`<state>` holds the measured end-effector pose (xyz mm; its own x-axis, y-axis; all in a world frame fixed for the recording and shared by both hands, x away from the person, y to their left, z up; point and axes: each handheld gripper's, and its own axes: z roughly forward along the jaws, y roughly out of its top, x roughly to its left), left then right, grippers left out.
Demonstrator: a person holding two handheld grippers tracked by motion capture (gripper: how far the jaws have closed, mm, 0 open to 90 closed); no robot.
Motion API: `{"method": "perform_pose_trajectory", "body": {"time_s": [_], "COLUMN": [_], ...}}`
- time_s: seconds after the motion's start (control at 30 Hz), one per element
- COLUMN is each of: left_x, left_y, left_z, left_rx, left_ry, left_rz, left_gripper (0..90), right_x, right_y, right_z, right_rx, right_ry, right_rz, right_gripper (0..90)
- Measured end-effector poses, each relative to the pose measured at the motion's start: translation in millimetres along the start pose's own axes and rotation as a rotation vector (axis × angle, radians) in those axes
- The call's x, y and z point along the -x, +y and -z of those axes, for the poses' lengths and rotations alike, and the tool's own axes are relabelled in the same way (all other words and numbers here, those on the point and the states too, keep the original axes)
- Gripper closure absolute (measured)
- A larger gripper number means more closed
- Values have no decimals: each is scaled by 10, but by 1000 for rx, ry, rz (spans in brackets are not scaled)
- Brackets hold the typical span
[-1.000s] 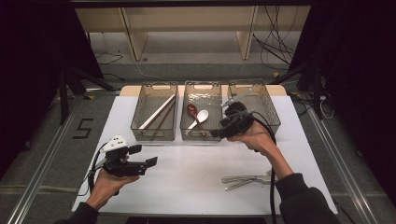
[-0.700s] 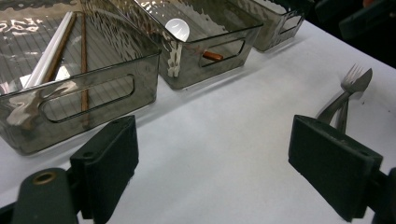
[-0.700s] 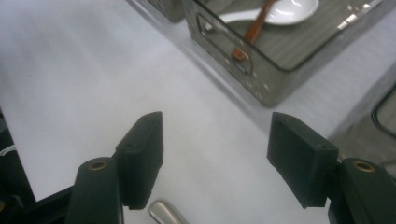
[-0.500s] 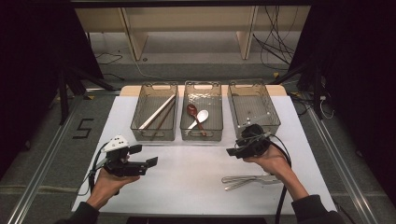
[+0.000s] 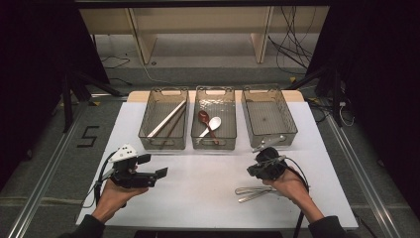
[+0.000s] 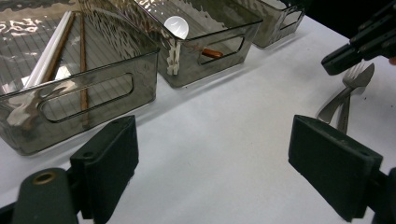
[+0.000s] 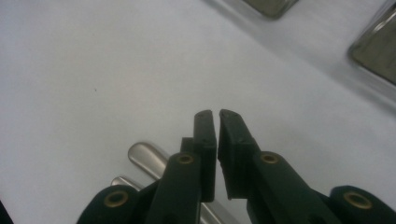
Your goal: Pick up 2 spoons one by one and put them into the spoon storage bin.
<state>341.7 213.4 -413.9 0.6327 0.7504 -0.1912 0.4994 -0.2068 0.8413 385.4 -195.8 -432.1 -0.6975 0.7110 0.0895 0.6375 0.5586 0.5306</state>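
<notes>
Several metal forks and spoons (image 5: 255, 192) lie on the white table (image 5: 208, 198) at the near right. My right gripper (image 5: 250, 171) hovers just above their left ends. Its jaws have just been closing and are now shut with nothing between them (image 7: 212, 113); the cutlery handles (image 7: 144, 156) show beneath the jaws. My left gripper (image 5: 152, 166) is held at the near left, open and empty (image 6: 215, 172), facing the cutlery (image 6: 348, 91) and the right gripper (image 6: 359, 44).
Three clear bins stand in a row at the back. The left bin (image 5: 148, 141) holds chopsticks (image 5: 166, 119), the middle bin (image 5: 215, 144) holds a white spoon (image 5: 214, 123) and a brown one. A metal utensil (image 5: 267, 144) lies at the front of the right bin (image 5: 292, 126).
The right gripper came down and toward me from over the right bin to just above the cutlery, and its jaws shut. The left gripper stayed put.
</notes>
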Motion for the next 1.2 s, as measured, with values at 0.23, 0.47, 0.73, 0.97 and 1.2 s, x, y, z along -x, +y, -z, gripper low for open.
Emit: {"method": "perform_pose_trajectory", "body": {"time_s": [0.23,0.47,0.73,0.97,1.2], "left_x": [-2,4,4,3,3], "left_y": [-4,-6,-6,-6,-5], "left_z": [1,-5,-6,-8,-10], "left_rx": [-2,-3,-4,-10,-10], "left_ry": [1,-1,-2,-4,-4], "left_rz": [-2,-2,-1,-5,-3], "left_gripper": [154,154,153,154,154], "right_x": [-69,-43,20,21,15], "right_y": [-61,-92,-148,-153,-163], "right_z": [-108,-105,-90,-14,7], "right_rx": [-54,-63,-80,-122,-159], "right_ry": [3,7,12,34,40], "right_rz": [20,17,7,57,107], "right_gripper": [900,900,808,545,479]}}
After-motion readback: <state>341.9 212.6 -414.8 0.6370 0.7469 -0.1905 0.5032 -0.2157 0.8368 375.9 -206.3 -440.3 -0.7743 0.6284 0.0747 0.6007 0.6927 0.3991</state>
